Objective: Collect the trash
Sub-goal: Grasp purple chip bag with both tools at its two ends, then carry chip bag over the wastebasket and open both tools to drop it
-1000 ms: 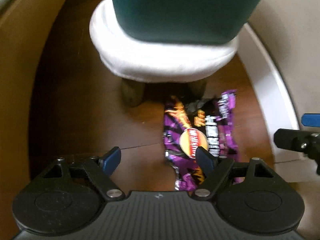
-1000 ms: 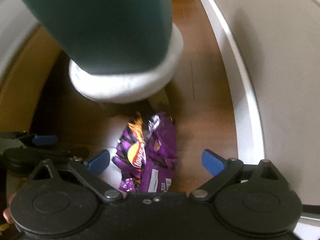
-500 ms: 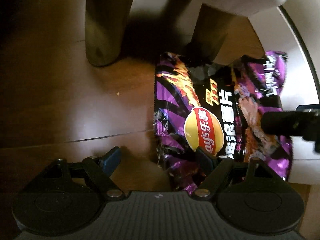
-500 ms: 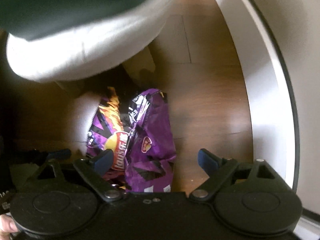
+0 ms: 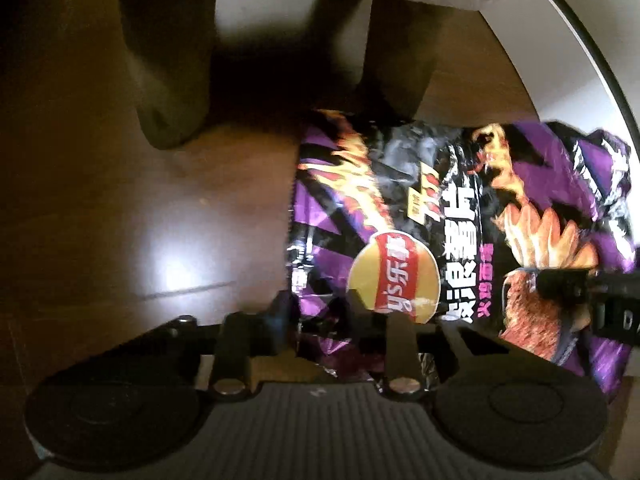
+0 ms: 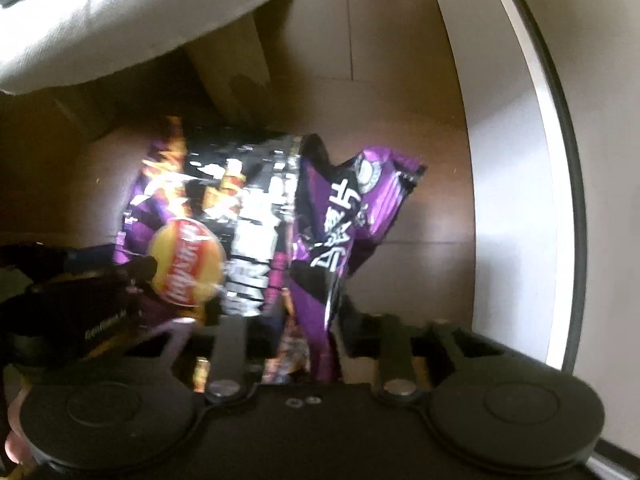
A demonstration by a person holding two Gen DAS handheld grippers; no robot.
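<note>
The left hand-held gripper (image 5: 332, 320) pointed steeply down at the floor, its jaws closing with the near left edge of a purple chip bag (image 5: 432, 240) caught between them; the foil bunched up there, though blur left it unclear how firmly the pads pressed. The right hand-held gripper (image 6: 308, 336) pointed almost straight down, its jaws likewise closing, with a crumpled fold of the same chip bag (image 6: 256, 216) drawn up between its fingers. In the left wrist view the right hand-held gripper's dark finger (image 5: 568, 284) lay across the bag's right side; in the right wrist view the left hand-held gripper (image 6: 104, 276) reached in from the left edge at the bag's yellow logo.

The bag lay on the dark wooden floor (image 5: 120, 220), printed side up, with flames, a round yellow and red logo and white lettering. Its far edge sat just in front of a stool leg (image 5: 392, 60); a second leg (image 5: 168, 72) stood to the left, well apart from the bag. A pale cushioned seat (image 6: 120, 20) overhung both legs. To the right of the bag ran a white baseboard (image 6: 508, 160) along a light wall (image 6: 600, 80).
</note>
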